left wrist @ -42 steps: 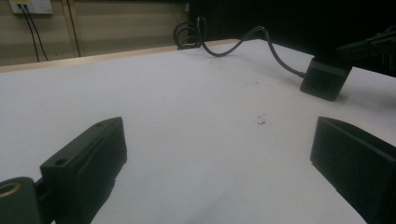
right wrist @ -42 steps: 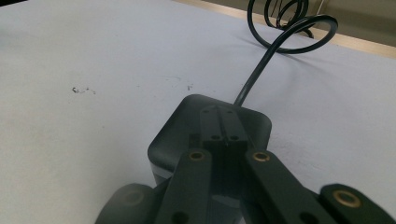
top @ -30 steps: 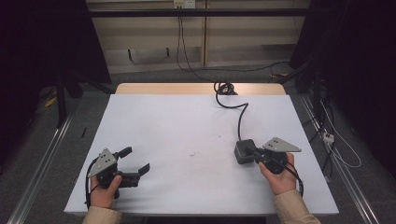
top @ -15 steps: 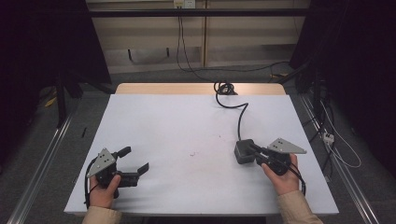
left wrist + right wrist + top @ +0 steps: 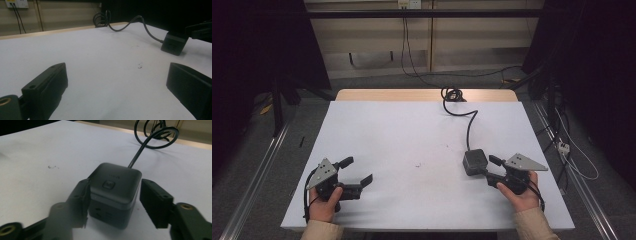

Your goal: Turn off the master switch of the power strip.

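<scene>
Overhead, white table [image 5: 412, 130], dark room.

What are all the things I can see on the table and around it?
Table: one, white top with a wooden far edge, centre of the high view.
Cube-shaped power box: one, dark grey, on the table's right side, between the right gripper's jaws.
Cord: one, black, runs from the cube to a coil at the far edge.
Small mark: one, reddish, mid-table.
Wall socket: one, white, on the back wall.
Left gripper: one, black, near left corner, jaws wide apart.
Right gripper: one, black, jaws either side of the cube, a gap showing on one side.
Hands: two, holding the grippers.
</scene>
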A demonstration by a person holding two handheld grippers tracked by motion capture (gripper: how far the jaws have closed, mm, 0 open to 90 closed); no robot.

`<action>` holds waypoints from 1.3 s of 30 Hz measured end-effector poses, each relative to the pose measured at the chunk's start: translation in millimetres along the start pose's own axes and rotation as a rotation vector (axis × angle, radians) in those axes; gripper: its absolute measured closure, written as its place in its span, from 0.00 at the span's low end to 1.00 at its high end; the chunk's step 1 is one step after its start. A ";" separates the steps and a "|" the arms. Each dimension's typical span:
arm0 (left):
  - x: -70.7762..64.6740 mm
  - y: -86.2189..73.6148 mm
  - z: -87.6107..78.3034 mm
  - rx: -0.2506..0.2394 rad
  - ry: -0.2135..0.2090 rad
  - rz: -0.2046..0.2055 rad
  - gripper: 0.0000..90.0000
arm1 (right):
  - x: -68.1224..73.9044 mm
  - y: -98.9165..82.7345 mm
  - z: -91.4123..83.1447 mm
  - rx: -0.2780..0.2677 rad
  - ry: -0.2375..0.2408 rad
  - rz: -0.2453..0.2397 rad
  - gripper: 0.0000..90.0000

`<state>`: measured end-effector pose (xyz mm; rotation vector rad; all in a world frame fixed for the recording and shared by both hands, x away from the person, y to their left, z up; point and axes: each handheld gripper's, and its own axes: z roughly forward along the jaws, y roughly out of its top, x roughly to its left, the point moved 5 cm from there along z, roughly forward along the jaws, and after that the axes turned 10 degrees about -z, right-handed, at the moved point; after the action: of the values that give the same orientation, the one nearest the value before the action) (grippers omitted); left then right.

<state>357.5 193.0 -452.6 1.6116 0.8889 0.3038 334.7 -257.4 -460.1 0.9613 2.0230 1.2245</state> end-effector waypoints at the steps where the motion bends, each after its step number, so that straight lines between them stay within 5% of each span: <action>1: -0.3 0.1 0.1 0.004 0.001 0.001 0.04 | 0.2 -1.8 -2.0 0.000 0.004 0.010 0.38; 14: -0.8 -0.5 1.8 0.007 0.003 -0.005 0.04 | -0.7 -12.8 -19.2 -0.011 -0.015 0.045 0.21; 39: -0.4 -0.5 1.8 0.008 0.002 -0.003 0.04 | -7.4 -25.3 -35.2 -0.001 -0.032 0.033 0.20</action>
<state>358.2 191.4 -453.3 1.6175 0.8957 0.3000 304.7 -288.6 -467.7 1.0115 1.9893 1.2192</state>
